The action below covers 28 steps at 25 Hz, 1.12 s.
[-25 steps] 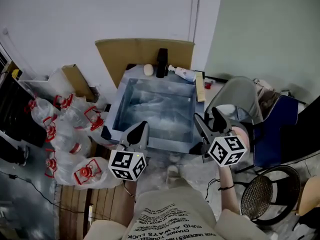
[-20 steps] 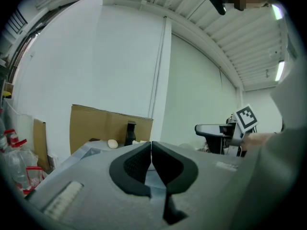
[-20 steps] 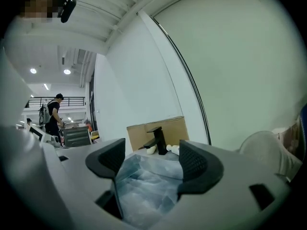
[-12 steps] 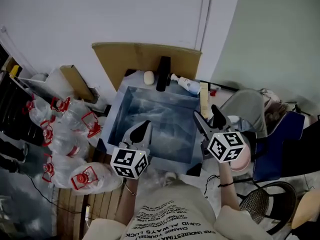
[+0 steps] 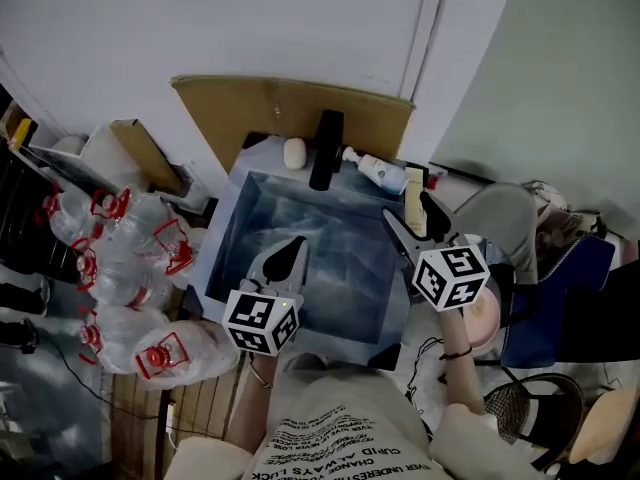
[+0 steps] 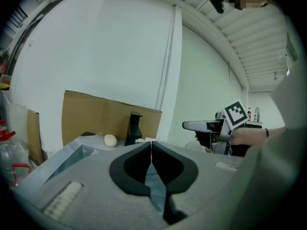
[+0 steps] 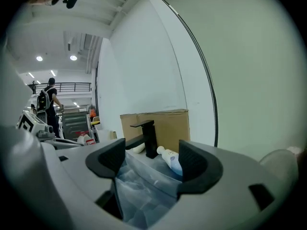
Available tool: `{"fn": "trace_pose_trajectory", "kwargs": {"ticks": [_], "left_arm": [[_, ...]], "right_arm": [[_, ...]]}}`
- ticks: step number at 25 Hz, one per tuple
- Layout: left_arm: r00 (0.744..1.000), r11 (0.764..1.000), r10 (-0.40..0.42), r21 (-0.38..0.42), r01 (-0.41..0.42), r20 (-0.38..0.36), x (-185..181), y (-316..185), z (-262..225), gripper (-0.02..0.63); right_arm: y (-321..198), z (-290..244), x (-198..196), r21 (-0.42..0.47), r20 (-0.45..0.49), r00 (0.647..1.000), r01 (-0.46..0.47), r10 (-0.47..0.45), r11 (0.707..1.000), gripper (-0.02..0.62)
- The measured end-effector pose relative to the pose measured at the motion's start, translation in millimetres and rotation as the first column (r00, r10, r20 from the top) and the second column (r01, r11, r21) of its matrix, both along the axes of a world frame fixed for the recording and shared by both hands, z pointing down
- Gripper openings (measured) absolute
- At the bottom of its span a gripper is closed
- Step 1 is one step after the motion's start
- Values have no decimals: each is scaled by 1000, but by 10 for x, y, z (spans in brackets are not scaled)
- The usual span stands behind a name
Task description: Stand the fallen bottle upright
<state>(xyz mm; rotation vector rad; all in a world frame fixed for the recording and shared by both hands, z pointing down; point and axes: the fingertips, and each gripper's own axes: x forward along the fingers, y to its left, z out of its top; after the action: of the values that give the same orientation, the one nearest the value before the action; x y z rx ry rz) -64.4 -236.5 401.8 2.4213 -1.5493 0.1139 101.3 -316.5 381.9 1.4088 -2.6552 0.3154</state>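
Note:
A white bottle (image 5: 380, 171) with a blue label lies on its side on the sink's back ledge, right of the black faucet (image 5: 327, 148). The right gripper view shows the same bottle (image 7: 171, 159) between its jaws, still far off. My right gripper (image 5: 412, 226) hangs open over the sink's right rim, short of the bottle. Over the sink's front left my left gripper (image 5: 287, 262) is shut, its pads (image 6: 151, 152) touching with nothing between them.
The metal sink (image 5: 232, 218) is lined with plastic film. A soap bar (image 5: 294, 153) and cardboard (image 5: 250, 108) sit at the back. Bagged plastic jugs (image 5: 130, 268) pile at the left. A grey bin (image 5: 510, 223) and chairs stand at the right.
The view has shifted so the sink and both grippers sit farther in. My right gripper has moved forward toward the sink's back right corner and the bottle. The left gripper stays shut.

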Motion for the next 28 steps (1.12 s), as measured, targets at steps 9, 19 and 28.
{"fn": "trace_pose_trajectory", "kwargs": {"ticks": [9,19,28], "left_arm": [[999,999,29,-40,-29,-14,10,-358,122,26],[990,984,130,-111,-136,-56,136,-693,437,25],[978,967,189,-158,-201,-89,297,-803,747,25]], "right_arm": [[-471,127,-125,-15,-113,992,48,-49,999,347],[-1008,403,-351,-70,-310,937,147,-162,987,347],[-1262,809,-619,-237,-439,811,310,-386,921,347]]}}
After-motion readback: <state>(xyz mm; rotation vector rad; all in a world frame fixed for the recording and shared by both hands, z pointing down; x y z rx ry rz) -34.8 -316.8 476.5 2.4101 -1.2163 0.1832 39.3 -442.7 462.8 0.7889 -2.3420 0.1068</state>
